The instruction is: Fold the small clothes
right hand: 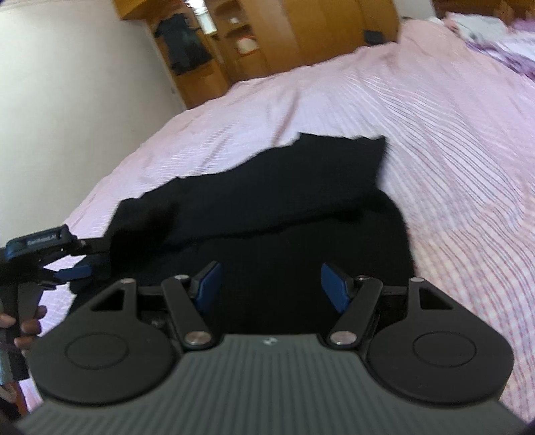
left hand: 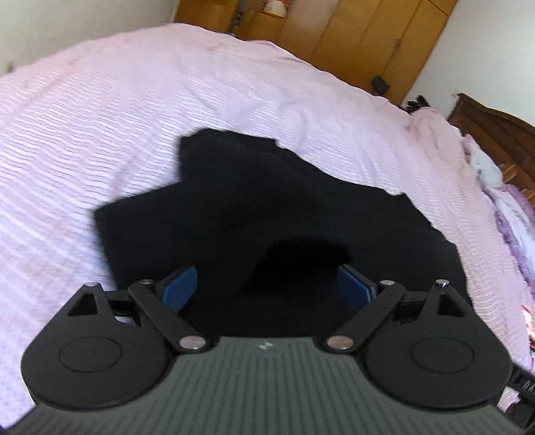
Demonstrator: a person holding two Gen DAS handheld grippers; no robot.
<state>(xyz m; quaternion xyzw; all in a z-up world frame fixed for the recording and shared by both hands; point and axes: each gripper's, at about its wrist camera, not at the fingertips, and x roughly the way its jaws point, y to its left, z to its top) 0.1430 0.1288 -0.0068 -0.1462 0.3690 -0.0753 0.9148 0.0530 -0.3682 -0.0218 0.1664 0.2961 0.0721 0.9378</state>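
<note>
Bed (left hand: 167,100) covered in a pink ribbed bedspread (right hand: 434,134). Black garment (left hand: 267,207) spread flat on the bedspread, partly folded over itself. Heap of pale purple bedding (left hand: 508,207) near the bed's far edge, well apart from the garment.

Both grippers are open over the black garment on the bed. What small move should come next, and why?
Probably lower the left gripper and right gripper onto the near edge of the black garment and pinch: both jaws stand open, empty, just above the cloth, which lies partly folded.

A garment (left hand: 254,207) is lying spread on the bed (left hand: 133,110), with the left claw (left hand: 267,287) and right claw (right hand: 271,284) hovering above its near edge, and wooden cupboards (left hand: 351,30) standing behind the bed's far side.
</note>
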